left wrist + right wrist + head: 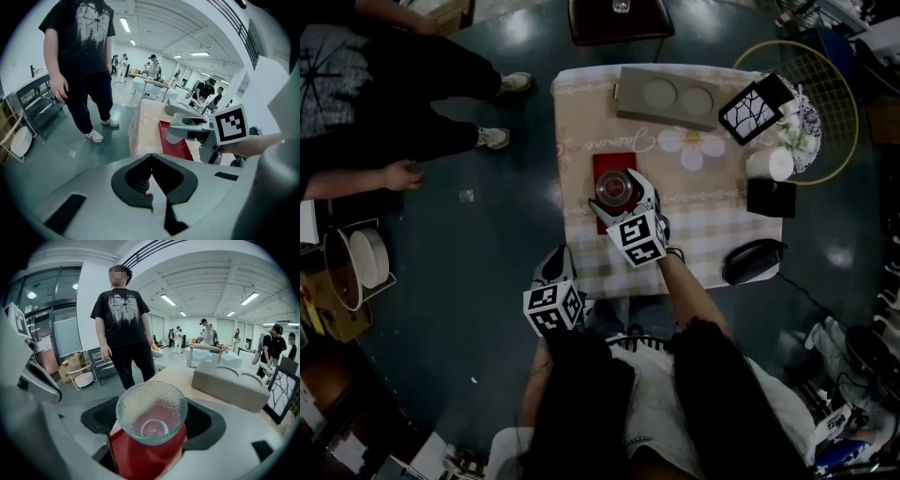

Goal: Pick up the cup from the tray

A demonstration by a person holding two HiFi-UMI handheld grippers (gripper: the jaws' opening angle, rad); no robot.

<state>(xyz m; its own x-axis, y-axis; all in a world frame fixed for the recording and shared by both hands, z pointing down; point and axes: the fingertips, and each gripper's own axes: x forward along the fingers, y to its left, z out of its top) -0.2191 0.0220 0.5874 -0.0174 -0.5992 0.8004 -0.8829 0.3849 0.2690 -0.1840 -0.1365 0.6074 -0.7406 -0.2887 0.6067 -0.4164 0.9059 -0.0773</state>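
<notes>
Between the jaws of our right gripper (622,192) sat the cup (151,414), a dimpled clear glass with a flaring rim. Both dark pads met its sides, so we judged the jaws clenched on it. They gripped below the rim, likely so the glass could not slip down once raised. Directly beneath the jaws lay the red tray (140,460) on the table (712,234), its colour showing through the glass. Our left gripper (151,194) hung beside the table's near corner, its jaws pressed together on nothing. We took it that one gripper was enough for so small a cup and the other was kept out of the way. Well beyond the right jaws stood a grey holder (229,385) with two round wells. We could not settle whether the cup's foot rested on the tray or hung just above it. The bowl of the glass hid its own base in the right gripper view, the head view was dim and looked straight down, and the left gripper view showed the cup small. The tray's near end was cut off under the gripper body.
</notes>
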